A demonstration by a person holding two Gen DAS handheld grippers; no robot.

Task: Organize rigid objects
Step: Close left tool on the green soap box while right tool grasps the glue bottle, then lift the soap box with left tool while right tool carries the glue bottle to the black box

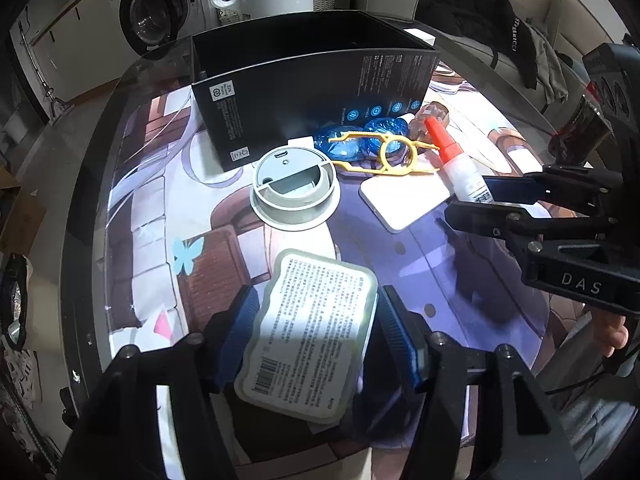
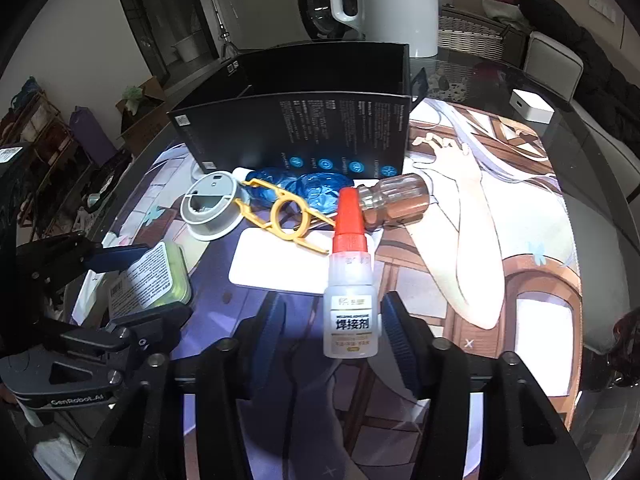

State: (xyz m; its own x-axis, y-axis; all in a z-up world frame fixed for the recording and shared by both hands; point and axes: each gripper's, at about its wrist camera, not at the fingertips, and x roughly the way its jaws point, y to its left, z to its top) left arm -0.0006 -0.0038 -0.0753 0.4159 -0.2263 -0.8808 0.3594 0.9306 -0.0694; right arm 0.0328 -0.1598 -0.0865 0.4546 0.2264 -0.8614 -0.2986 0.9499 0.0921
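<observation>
My left gripper (image 1: 316, 328) is open around a flat green tin with a white label (image 1: 308, 336); the blue pads stand beside its edges. The tin also shows in the right wrist view (image 2: 154, 276). My right gripper (image 2: 332, 328) is open around a white glue bottle with a red cap (image 2: 350, 280), which lies on the printed mat; it also shows in the left wrist view (image 1: 460, 160). An open black box (image 1: 312, 92) stands at the back of the table, also seen in the right wrist view (image 2: 304, 128).
On the mat lie a grey round lid (image 1: 294, 190), a yellow plastic tool (image 1: 384, 154), blue wrapped items (image 1: 360, 136), a white flat card (image 1: 404, 200) and a brown clear bottle (image 2: 394, 198). A white kettle (image 2: 384, 4) stands behind the box. A small white box (image 2: 532, 106) sits far right.
</observation>
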